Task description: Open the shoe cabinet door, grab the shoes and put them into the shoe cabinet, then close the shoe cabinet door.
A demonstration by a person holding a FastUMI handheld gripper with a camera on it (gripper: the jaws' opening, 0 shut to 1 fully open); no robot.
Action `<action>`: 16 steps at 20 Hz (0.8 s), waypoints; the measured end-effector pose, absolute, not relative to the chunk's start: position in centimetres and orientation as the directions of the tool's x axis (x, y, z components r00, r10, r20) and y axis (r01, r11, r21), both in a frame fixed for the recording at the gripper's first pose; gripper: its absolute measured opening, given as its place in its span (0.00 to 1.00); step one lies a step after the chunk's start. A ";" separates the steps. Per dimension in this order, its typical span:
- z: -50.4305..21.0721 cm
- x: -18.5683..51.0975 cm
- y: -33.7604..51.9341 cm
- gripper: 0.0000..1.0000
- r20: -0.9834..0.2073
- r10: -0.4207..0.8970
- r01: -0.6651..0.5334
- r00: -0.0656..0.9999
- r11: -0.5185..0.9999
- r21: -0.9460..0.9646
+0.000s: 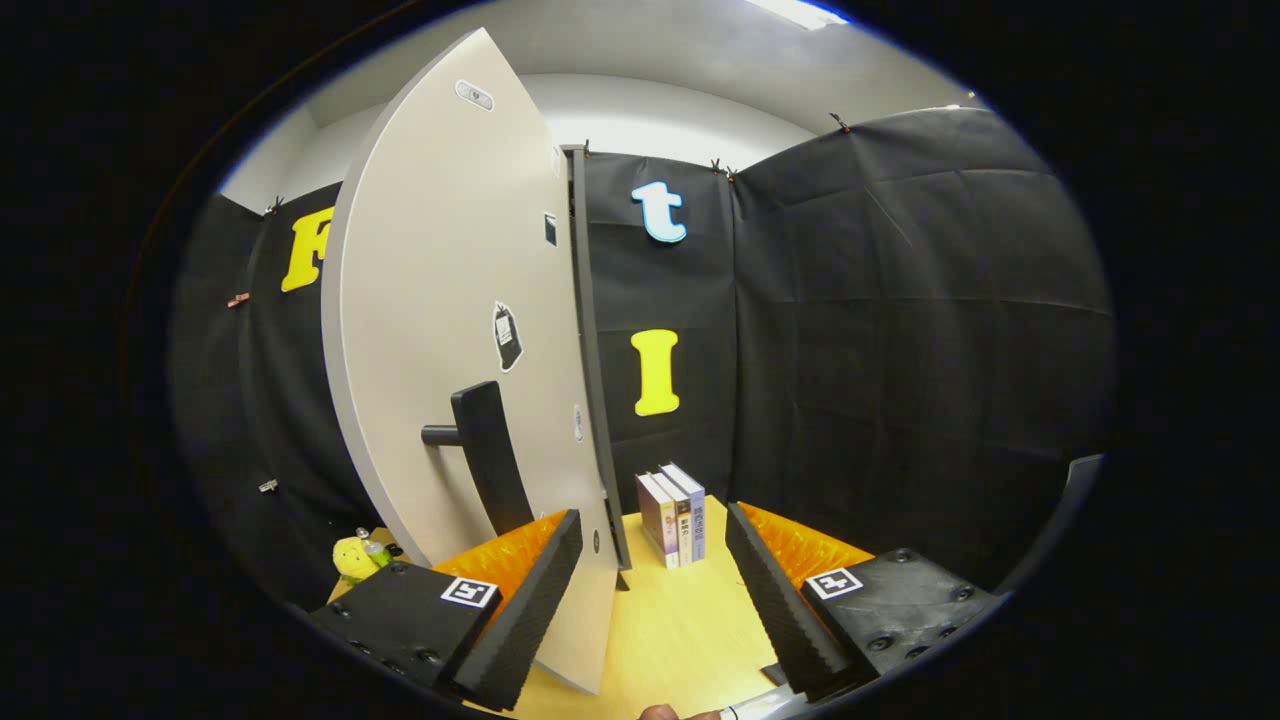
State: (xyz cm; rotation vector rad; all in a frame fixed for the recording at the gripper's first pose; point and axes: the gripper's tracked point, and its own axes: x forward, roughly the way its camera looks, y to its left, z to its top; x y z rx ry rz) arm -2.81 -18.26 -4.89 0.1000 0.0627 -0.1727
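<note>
- the shoe cabinet door (440, 330), a pale tall panel, stands swung out on its hinge side next to the dark cabinet edge (590, 370); its free lower edge reaches down between the gripper's fingers, close against the left one.
- the door handle (488, 455), a dark bar on a short stub, sits low on the panel's face, just above and beyond the left finger (530, 590); neither finger touches it.
- the gripper (655, 600) is spread wide, with nothing pinched; the right finger (775, 590) stands well apart from the door, over bare wood.
- judging by this pose, the door is either being pushed or steered with the inner side of the left finger rather than gripped, which would explain the open fingers.
- whether the shoes are already inside i cannot tell; the cabinet's interior is hidden behind the panel.
- beyond the fingers, a few books (672, 518) stand upright on the wooden table (680, 630), near the cabinet's foot.
- a yellow soft toy (352, 556) and a small bottle (372, 546) lie on the far side of the door, by the left finger.
</note>
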 end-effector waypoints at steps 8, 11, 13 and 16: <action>-5.3 -0.8 -10.9 0.96 -0.095 -0.041 0.050 0.995 0.994 0.094; -5.4 0.4 -7.8 0.98 -0.103 0.013 -0.001 0.995 0.994 0.108; -5.4 0.7 -5.9 0.98 -0.103 0.043 -0.031 0.994 0.993 0.116; -5.8 0.6 -4.1 0.98 -0.106 0.077 -0.065 0.991 0.992 0.108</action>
